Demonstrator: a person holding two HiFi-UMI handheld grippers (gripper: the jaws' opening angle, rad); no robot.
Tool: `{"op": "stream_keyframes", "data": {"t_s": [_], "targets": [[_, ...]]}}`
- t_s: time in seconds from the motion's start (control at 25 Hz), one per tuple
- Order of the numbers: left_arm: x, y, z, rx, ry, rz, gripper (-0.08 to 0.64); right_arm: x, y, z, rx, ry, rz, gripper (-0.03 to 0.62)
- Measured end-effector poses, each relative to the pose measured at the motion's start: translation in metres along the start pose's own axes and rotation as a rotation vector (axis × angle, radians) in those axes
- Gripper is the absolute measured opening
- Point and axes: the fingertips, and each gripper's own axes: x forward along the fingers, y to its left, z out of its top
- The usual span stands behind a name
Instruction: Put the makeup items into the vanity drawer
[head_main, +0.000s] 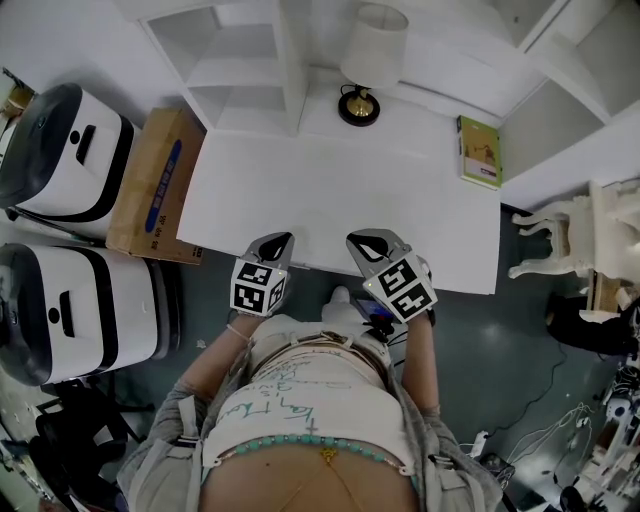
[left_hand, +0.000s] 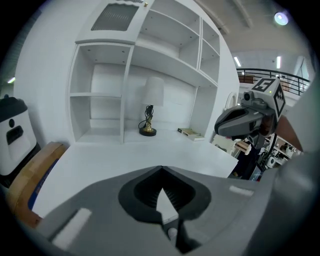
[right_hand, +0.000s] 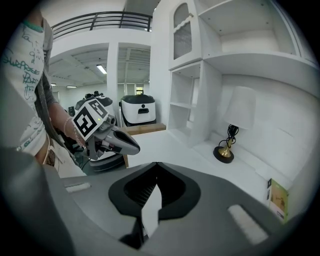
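Closest in the head view, the person's hands hold both tools level with the front edge of the vanity top (head_main: 330, 190), marker cubes toward the body. The left gripper (head_main: 284, 240) has its jaws brought fully together, tips meeting, with nothing caught between them. The right gripper (head_main: 356, 241) is likewise closed tight and empty-handed, and both tips poke just over the white surface without touching it. The vanity's drawer is not shown in any view, and no makeup items can be made out on the bare top. Beside the vanity's left end a cardboard box (head_main: 155, 185) stands on the floor. Farther back, a green book (head_main: 479, 152) lies near the right rear corner, and a lamp (head_main: 358, 105) with a white shade stands against the back, next to the white shelves (head_main: 235, 70).
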Motion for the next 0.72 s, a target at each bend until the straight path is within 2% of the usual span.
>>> {"op": "stream_keyframes", "data": {"t_s": [0.28,0.52,0.72], "targets": [[-0.002,-0.023,0.032,0.019,-0.061,-0.061,0.0,-0.001,0.001,0.018,-0.009,-0.018,-0.007,0.028],[-0.01,-0.043,0.061,0.071,-0.113,-0.113,0.0,-0.003,0.005,0.034,0.016,-0.064,0.002,0.028],[-0.017,-0.054,0.081,0.079,-0.153,-0.145,0.0,-0.007,0.004,0.045,0.027,-0.105,-0.004,0.028]]}}
